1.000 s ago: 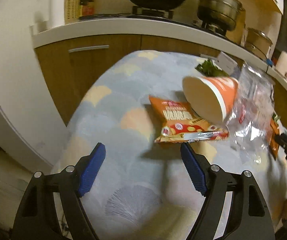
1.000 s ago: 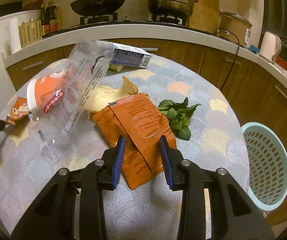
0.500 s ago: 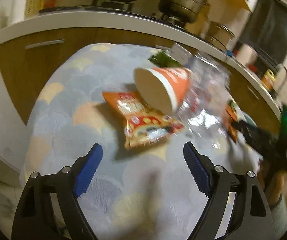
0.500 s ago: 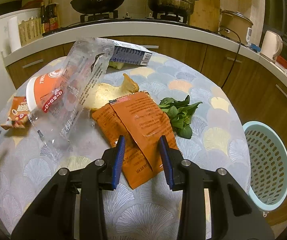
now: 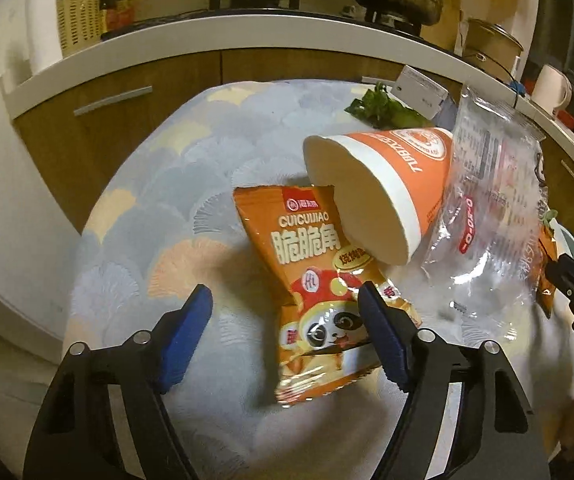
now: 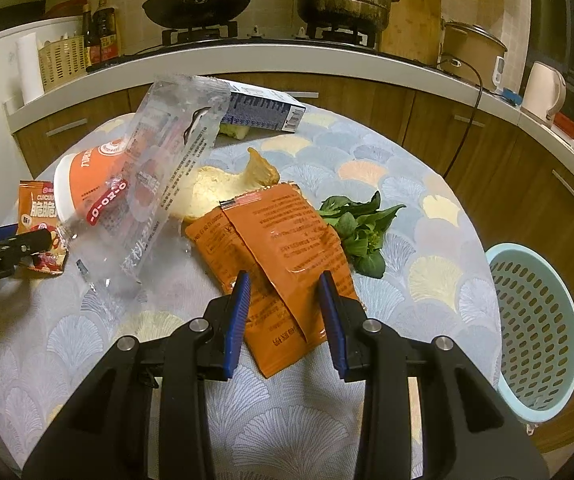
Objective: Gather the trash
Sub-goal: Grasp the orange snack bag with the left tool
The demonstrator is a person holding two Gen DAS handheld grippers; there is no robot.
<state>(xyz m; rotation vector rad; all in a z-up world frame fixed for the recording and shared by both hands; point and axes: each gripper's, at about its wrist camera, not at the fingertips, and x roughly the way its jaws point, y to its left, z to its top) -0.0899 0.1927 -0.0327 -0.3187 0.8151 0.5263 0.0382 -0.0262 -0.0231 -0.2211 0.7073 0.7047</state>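
Since a second ago my left gripper (image 5: 285, 322) comes closer to the orange snack bag (image 5: 319, 288); before, the bag lay well ahead of the blue pads, and now its lower part lies between them. Its jaws have just been closing a little but they stand wide, and I see a gap on the left side, so the pads do not press the bag. On the right side the pad covers the bag's edge and I cannot tell if it touches.

Behind the snack bag, the orange paper cup (image 5: 383, 188) lies on its side on the round table (image 5: 167, 200), its open mouth turned to my camera and its rim over the top corner of the bag. Just right of the cup a clear plastic wrapper (image 5: 487, 208) leans against it.

My right gripper (image 6: 285, 314) is at the same place as before, jaws partly open over two flat orange packets (image 6: 283, 248) that lie overlapped on the table. The pads stand at both sides of the packets' near end and I see no squeezing there. Beside the packets are some green leaves (image 6: 361, 226), a piece of bread (image 6: 215, 184) and a blue carton (image 6: 263, 110) further back. A pale blue basket (image 6: 535, 332) stands beyond the table's right edge.
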